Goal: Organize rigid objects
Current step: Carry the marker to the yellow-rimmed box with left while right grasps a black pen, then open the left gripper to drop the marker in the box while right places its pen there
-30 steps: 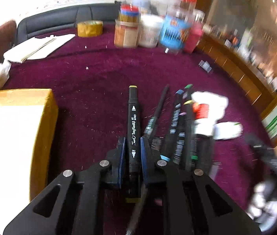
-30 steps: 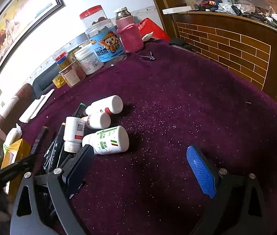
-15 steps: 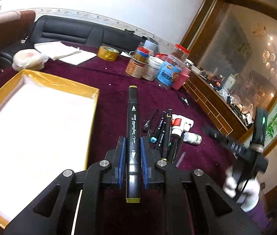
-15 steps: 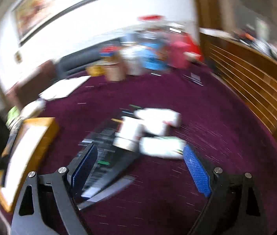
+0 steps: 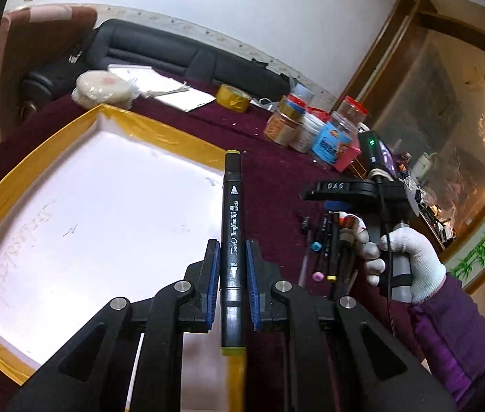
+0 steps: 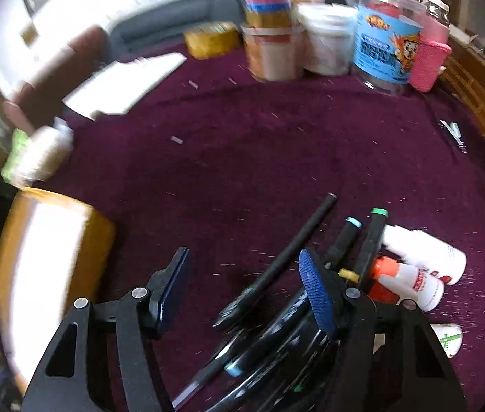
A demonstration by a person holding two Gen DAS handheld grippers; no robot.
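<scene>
My left claw (image 5: 231,285) pinched a black marker (image 5: 231,237) above the empty yellow-rimmed box (image 5: 160,134). My right claw (image 6: 245,288) was closing on nothing beside the table's marker pile (image 6: 342,250); only its camera showed the white bottles (image 6: 424,257).

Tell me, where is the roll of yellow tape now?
In the left wrist view, the roll of yellow tape lies on the far side of the purple table, between the white papers and the jars.

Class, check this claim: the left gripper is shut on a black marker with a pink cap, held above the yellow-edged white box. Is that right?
Not quite. The left wrist view shows the left gripper shut on the black marker, but its cap is yellow-green, not pink. It is held above the yellow-edged white box.
</scene>
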